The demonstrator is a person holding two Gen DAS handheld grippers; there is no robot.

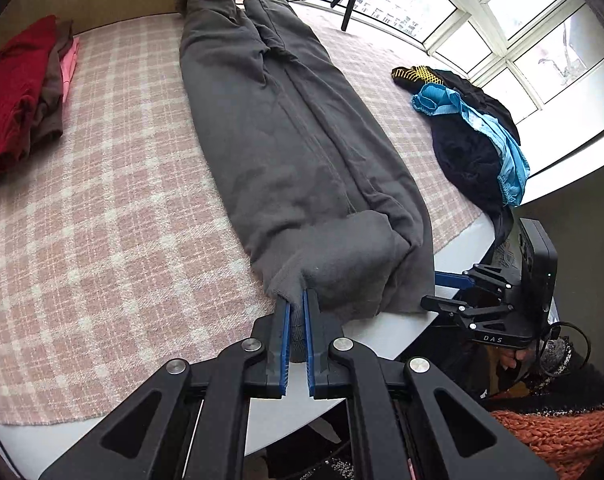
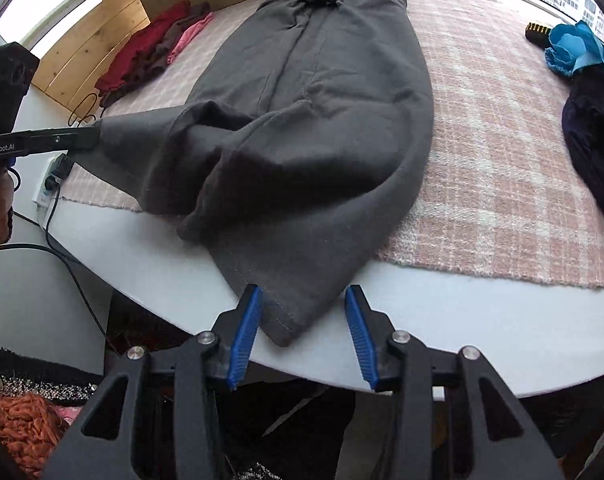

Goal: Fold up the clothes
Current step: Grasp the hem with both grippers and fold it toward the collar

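On plaid cloth [image 1: 102, 200], trousers [image 1: 286, 132] lengthwise (window-ward)

Left gripper [image 1: 297, 312]: black linkage arms showing 4 silver screws, 2 blue ribbed pads.
Right gripper [image 2: 303, 322]: carrying matching parts.

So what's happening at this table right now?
A person is folding a grey garment laid lengthwise on a checked cloth. The left gripper is clamped on one near corner and holds it lifted. The right gripper is open, its jaws on either side of the other near corner without pressing it. A folded red pile and an unfolded dark and blue heap sit at the sides.
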